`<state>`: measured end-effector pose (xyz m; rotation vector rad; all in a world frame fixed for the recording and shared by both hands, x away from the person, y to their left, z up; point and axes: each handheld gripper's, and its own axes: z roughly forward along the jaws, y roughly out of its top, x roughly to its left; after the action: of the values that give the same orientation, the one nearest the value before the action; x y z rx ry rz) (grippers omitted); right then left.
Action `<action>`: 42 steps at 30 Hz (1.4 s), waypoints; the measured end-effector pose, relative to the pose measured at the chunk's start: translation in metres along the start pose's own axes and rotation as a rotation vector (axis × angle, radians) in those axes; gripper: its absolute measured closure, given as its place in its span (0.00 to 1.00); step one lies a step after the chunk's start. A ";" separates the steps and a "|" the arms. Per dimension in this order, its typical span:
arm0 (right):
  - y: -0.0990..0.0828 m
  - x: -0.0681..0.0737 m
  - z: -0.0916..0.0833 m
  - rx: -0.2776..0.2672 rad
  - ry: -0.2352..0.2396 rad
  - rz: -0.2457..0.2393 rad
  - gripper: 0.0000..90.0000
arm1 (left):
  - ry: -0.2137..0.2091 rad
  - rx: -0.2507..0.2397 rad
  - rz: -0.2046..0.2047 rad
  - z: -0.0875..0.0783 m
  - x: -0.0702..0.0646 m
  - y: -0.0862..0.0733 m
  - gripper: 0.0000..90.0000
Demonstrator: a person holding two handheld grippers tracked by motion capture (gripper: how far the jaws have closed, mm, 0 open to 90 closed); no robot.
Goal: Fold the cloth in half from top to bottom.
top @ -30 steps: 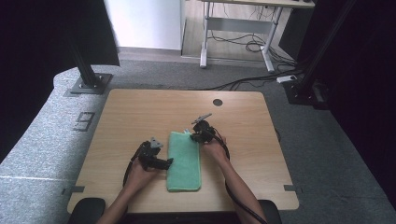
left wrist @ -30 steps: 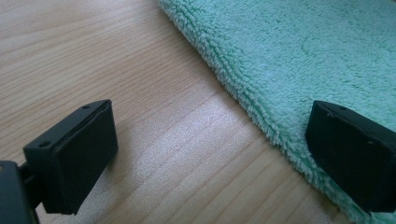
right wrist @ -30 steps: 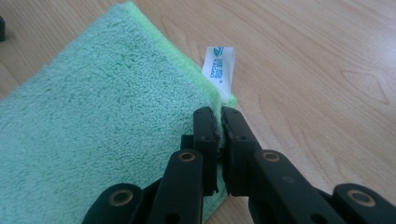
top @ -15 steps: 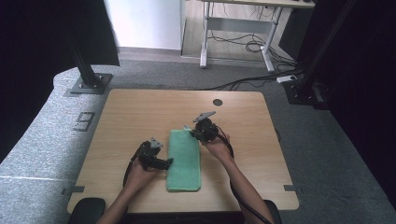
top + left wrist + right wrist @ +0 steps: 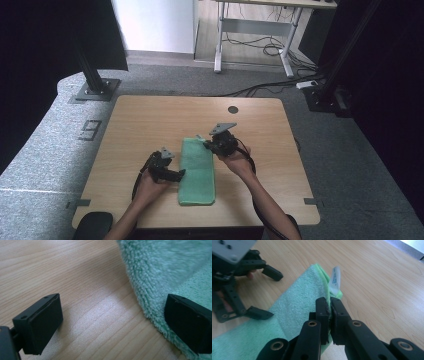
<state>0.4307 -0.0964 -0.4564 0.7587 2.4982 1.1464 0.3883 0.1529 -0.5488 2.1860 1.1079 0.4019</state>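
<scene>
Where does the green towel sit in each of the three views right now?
High view: green towel lies lengthwise at table centre, between both grippers.
Left gripper view: upper right, its fluffy edge under the right-hand jaw.
Right gripper view: centre-left, corner pinched by the jaws.
Shared landmark: the wooden table.

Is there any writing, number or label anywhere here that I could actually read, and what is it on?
"9": a large grey figure marked on the grey floor mat left of the table, seen in the high view.
Small blue print on the white care tag at the corner of the green towel, seen in the right gripper view: too blurred to read.
</scene>
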 end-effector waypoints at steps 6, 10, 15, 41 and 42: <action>-0.003 0.009 -0.014 -0.028 0.021 -0.009 0.94 | 0.000 -0.001 0.001 0.000 0.000 0.000 0.03; -0.007 0.018 -0.022 -0.045 0.038 -0.023 0.94 | 0.001 0.000 0.001 0.000 0.000 0.000 0.03; -0.014 0.032 -0.033 -0.060 0.061 -0.041 0.94 | 0.002 -0.001 0.000 0.000 0.000 0.000 0.03; -0.091 0.076 -0.031 0.016 0.164 0.032 0.94 | 0.002 -0.001 -0.002 0.000 0.000 0.000 0.03; -0.093 0.077 -0.029 0.023 0.168 0.032 0.94 | 0.002 -0.001 -0.002 0.000 0.000 0.000 0.03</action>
<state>0.3220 -0.1211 -0.5123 0.7398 2.6492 1.2418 0.3883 0.1527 -0.5489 2.1843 1.1103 0.4038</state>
